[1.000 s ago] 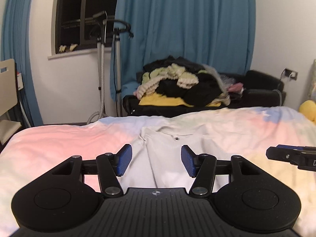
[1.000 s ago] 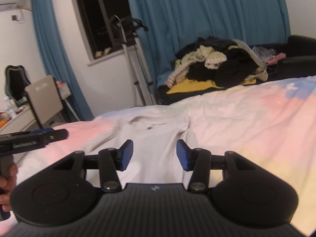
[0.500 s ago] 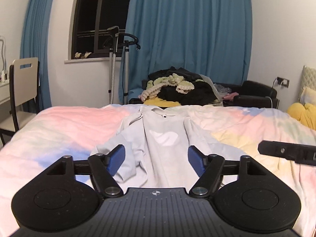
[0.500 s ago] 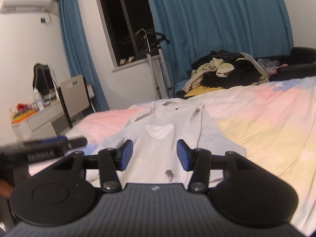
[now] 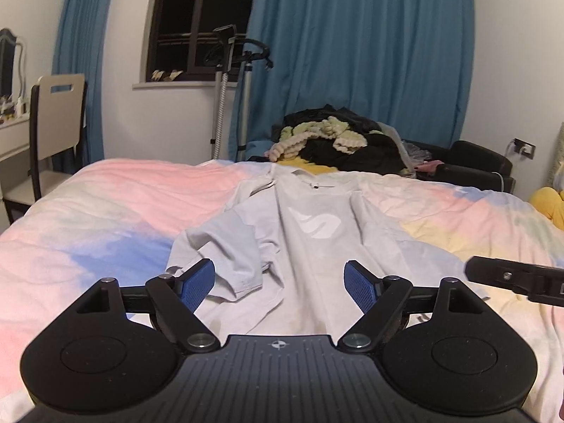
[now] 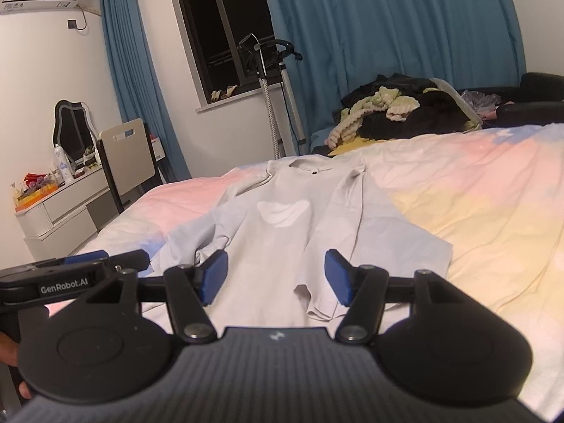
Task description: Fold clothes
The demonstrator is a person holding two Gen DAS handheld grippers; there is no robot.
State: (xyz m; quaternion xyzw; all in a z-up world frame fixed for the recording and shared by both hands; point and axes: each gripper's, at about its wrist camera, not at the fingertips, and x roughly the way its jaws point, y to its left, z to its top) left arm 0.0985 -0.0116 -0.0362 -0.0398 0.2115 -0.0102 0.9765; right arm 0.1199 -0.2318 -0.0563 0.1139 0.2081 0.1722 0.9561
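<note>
My view: pale grey T-shirt (image 5: 310,246) with white logo (image 5: 319,226), pastel pink-blue-yellow duvet (image 5: 116,208), teal curtains (image 5: 363,53).

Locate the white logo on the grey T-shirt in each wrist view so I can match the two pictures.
Left wrist view: the white logo sits just right of centre, above the gripper's fingers.
Right wrist view: the logo sits at centre, slightly higher.
Shared landmark: the clothes pile behind the bed, right of the logo in both.

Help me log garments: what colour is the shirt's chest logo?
White, on the pale grey shirt; clearest in the left wrist view.
</note>
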